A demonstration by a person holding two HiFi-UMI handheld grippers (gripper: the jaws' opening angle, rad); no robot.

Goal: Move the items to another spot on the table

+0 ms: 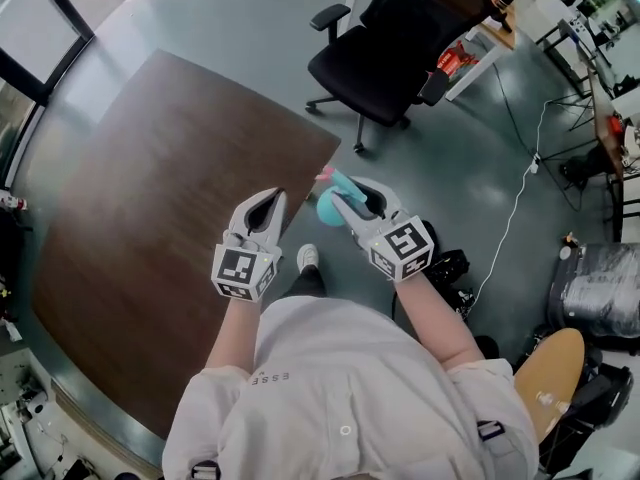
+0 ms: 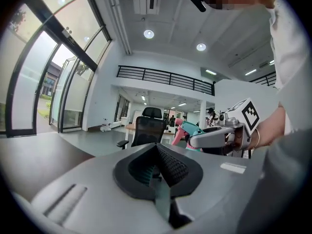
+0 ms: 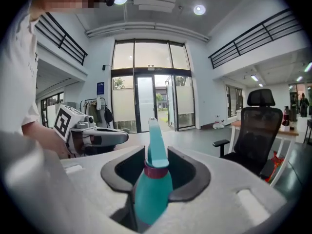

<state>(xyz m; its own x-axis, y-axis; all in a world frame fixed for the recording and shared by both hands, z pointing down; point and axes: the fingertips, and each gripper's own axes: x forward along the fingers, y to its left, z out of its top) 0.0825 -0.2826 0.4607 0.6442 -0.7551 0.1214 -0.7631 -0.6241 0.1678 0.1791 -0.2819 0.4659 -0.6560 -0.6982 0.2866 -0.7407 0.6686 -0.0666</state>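
The bottle [image 1: 326,208] sits between the right gripper's [image 1: 345,200] jaws, just beyond the table's [image 1: 150,218] right edge. The left gripper [image 1: 273,198] hangs beside it, to its left, over the table's right edge. An office chair [image 1: 390,38] stands far right.

The head view looks steeply down from above the person onto the brown worktop [image 1: 150,218] and the floor past its right edge. Each gripper view sits close behind its own jaws and faces level across the room. Both take in the black office chair [image 2: 148,128], and each catches the other gripper.
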